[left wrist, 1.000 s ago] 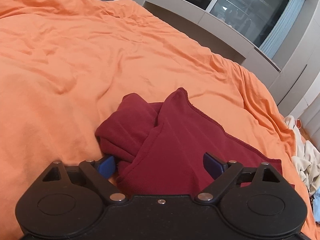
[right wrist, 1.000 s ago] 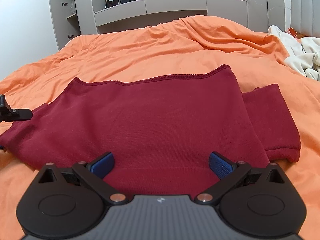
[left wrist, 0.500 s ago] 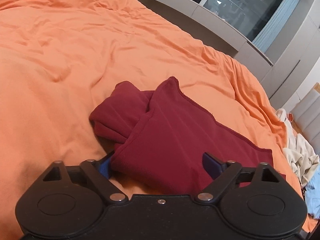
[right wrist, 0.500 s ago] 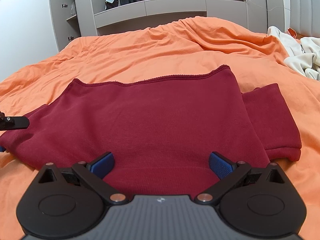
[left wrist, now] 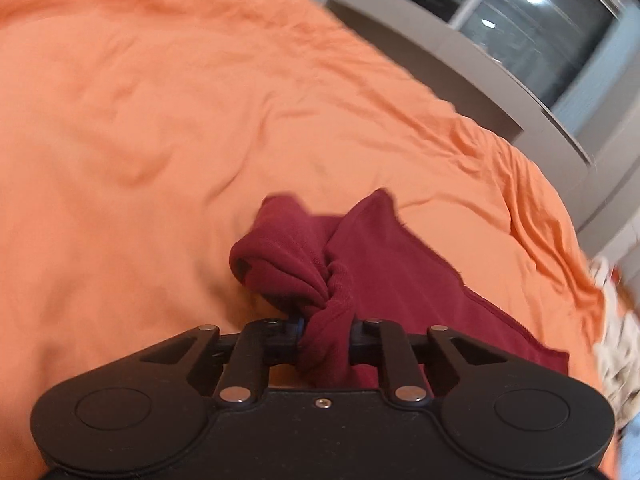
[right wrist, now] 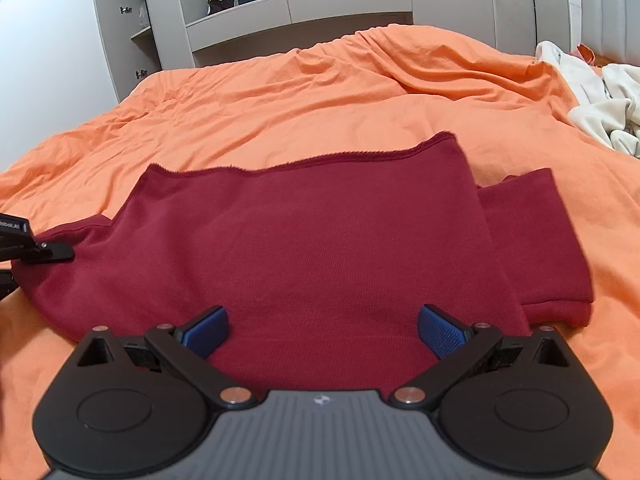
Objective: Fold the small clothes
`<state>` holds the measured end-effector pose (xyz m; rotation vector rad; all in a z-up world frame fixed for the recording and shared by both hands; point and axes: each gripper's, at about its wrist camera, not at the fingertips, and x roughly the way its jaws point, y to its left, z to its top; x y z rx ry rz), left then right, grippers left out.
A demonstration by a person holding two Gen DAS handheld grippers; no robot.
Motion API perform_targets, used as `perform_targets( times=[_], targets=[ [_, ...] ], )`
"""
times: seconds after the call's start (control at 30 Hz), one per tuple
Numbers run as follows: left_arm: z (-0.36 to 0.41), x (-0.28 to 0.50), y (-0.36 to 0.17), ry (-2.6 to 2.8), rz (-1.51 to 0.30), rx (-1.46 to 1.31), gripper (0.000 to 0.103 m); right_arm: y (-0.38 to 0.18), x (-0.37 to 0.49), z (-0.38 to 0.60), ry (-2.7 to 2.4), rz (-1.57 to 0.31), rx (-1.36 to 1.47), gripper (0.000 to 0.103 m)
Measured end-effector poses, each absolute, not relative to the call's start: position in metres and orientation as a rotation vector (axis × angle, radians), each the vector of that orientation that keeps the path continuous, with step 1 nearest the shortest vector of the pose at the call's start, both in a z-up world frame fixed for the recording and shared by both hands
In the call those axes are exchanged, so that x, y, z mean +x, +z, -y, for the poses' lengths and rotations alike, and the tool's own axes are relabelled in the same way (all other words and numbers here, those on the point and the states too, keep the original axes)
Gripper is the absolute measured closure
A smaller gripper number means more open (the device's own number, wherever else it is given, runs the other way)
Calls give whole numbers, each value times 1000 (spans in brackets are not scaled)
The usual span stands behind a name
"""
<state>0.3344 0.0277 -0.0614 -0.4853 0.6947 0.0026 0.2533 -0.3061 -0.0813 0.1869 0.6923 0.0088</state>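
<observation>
A dark red garment (right wrist: 320, 248) is lying spread across the near part of a bed covered by an orange sheet (right wrist: 300, 92), its hemmed edge running along the far side and one sleeve folded out to the right. The left tool (left wrist: 324, 332) has just been closing its jaws and is now pinching a bunched fold of the garment's left end, the cloth squeezed tight between its fingers and puckering up into a knot just beyond them. The left view is blurring. The right tool (right wrist: 322, 330) is hovering over the near edge of the garment with its blue pads (right wrist: 442, 330) standing wide apart, gripping nothing. A heap of pale clothes (right wrist: 600, 96) is lying at the far right of the bed.
</observation>
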Motion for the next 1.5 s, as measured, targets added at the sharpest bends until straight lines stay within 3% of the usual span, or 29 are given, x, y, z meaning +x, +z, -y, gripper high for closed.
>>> perform_targets(
  times=[0.23, 0.5, 0.77, 1.03, 1.13, 1.3, 1.43, 1.5],
  targets=[
    [32, 340, -5, -150, -565, -272, 88, -59, 224, 344, -51, -705, 192, 0],
    [148, 343, 27, -459, -547, -104, 88, -44, 165, 375, -185, -683, 116, 0],
    [228, 321, -12, -696, -687, -30, 88, -41, 120, 405, -288, -701, 141, 0],
    [228, 319, -48, -695, -811, -63, 81, -55, 104, 425, -327, -716, 207, 0],
    [223, 318, -51, -705, -829, -82, 72, -57, 103, 426, -335, -713, 219, 0],
    [219, 308, -50, -754, -833, -113, 37, -60, 106, 426, -347, -715, 221, 0],
    [206, 298, -41, -744, -813, -124, 19, -61, 106, 427, -361, -696, 233, 0],
    [197, 295, -33, -715, -792, -118, 3, -59, 106, 430, -352, -671, 254, 0]
  ],
)
